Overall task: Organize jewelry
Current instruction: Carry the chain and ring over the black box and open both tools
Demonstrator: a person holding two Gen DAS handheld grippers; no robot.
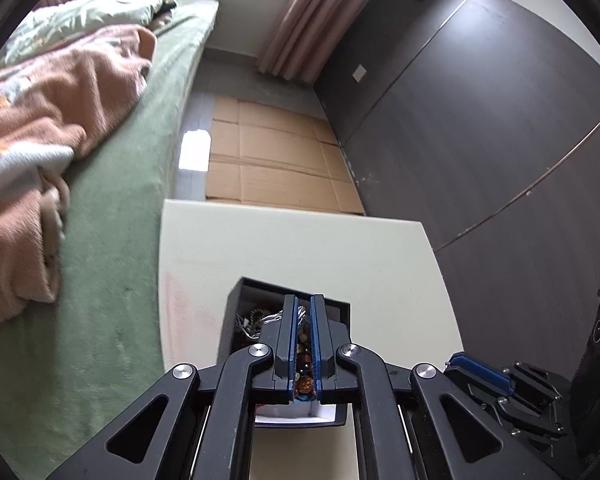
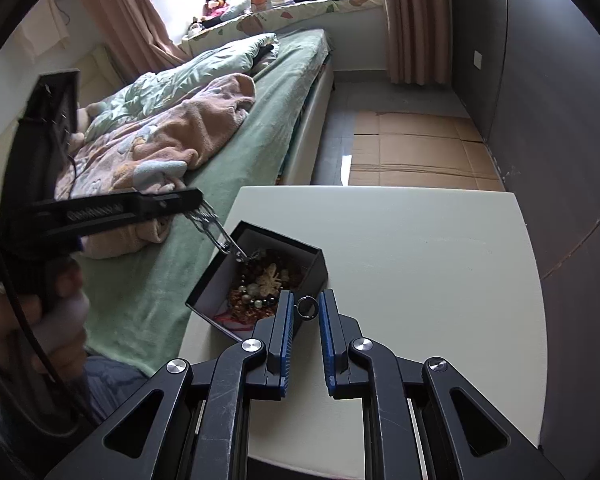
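The left gripper (image 1: 304, 312), jaws nearly together on a silvery chain (image 1: 300, 314), hangs over the black jewelry box (image 2: 260, 276) on the worktop (image 2: 420, 248), at eleven o'clock from the right gripper (image 2: 306, 308) (jaws narrowly apart, a small ring (image 2: 307, 307) between them).

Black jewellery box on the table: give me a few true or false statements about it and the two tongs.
1. The open black cardboard box holds a heap of mixed jewellery. True.
2. The box stands on the green bed. False: it stands on the cream table.
3. A small dark metal ring sits between the right tongs. True.
4. The left tongs gape wide open. False: they are nearly closed, pinching a silver chain over the box.
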